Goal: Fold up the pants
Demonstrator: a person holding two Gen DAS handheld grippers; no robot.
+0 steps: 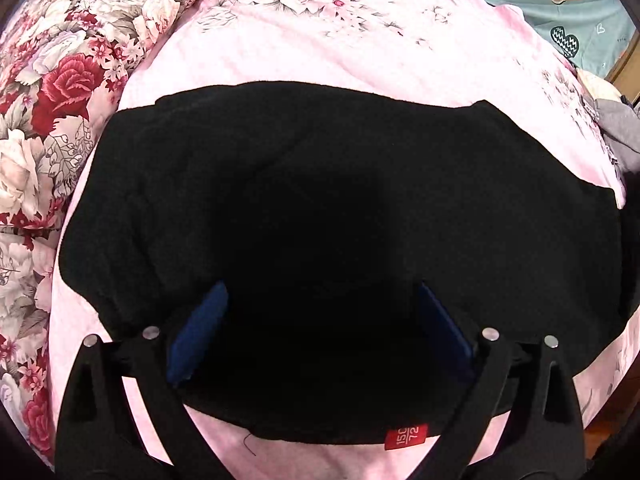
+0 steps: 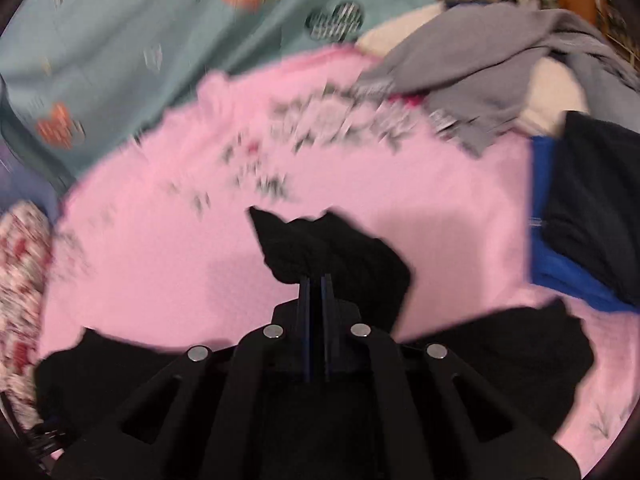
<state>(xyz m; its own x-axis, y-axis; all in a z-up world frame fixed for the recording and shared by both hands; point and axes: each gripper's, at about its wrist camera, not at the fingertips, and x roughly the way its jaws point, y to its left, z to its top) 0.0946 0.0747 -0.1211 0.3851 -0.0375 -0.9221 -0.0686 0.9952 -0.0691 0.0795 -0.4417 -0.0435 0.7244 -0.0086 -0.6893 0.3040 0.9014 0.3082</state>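
Left wrist: I see the left gripper [image 1: 320,320] with jaws spread wide, blue pads [image 1: 198,332] over the black pants [image 1: 320,184] — nothing clamped. Pants lie spread on the pink blanket [image 1: 320,52], red size tag [image 1: 406,436] at their near edge, floral quilt [image 1: 60,100] to the left.

Right wrist: blurred. My right gripper [image 2: 316,280] is closed, pinching a bunched fold of the black pants [image 2: 332,244] — lifted above the pink blanket [image 2: 160,248]. Grey garment [image 2: 480,68] and blue-and-dark clothing [image 2: 580,216] lie to the right.

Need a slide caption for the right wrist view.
Right gripper shut on a bunched fold of black fleece pants, lifted over the pink floral blanket.
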